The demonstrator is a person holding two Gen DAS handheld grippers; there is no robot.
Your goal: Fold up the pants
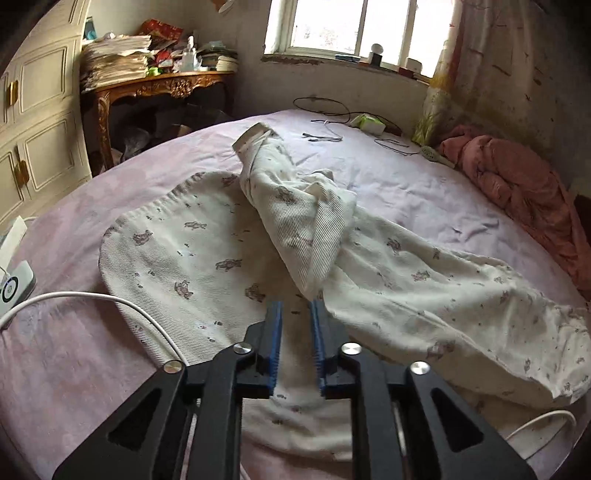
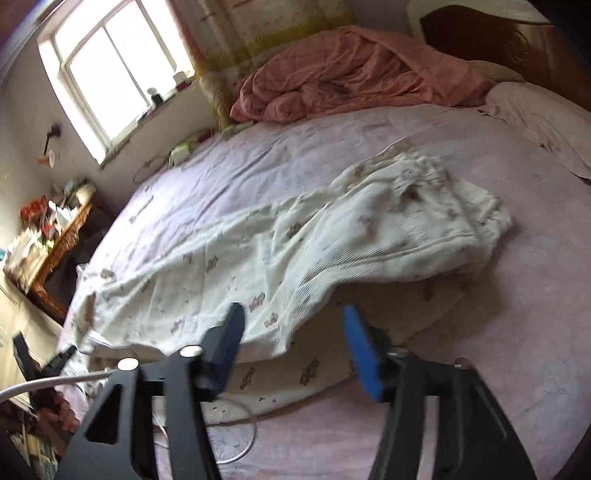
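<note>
Blue pads on the left gripper (image 1: pixel 295 325) sit at the bottom middle of the left wrist view, with a small gap between them and nothing held. They hover over the pants (image 1: pixel 207 251), cream with little animal prints, which fill the middle of the frame. One leg is flopped back over the rest, and its cuff (image 1: pixel 253 138) points to the upper middle.

Low in the right wrist view, the right gripper (image 2: pixel 291 325) is spread wide and holds nothing. The pants' near edge lies just past its tips.

These pants look soft, thin and light. They will probably bend and bunch up easily, so it seems best to pinch an edge, like the cuff or the waistband.

They lie on a bed with a pink sheet (image 1: pixel 74 369). A pink blanket (image 2: pixel 351 77) is piled at the top, a window (image 1: pixel 354 26) lets in light, and a messy wooden desk (image 1: pixel 159 83) stands at the upper left. White cables (image 1: pixel 110 299) lie nearby.
</note>
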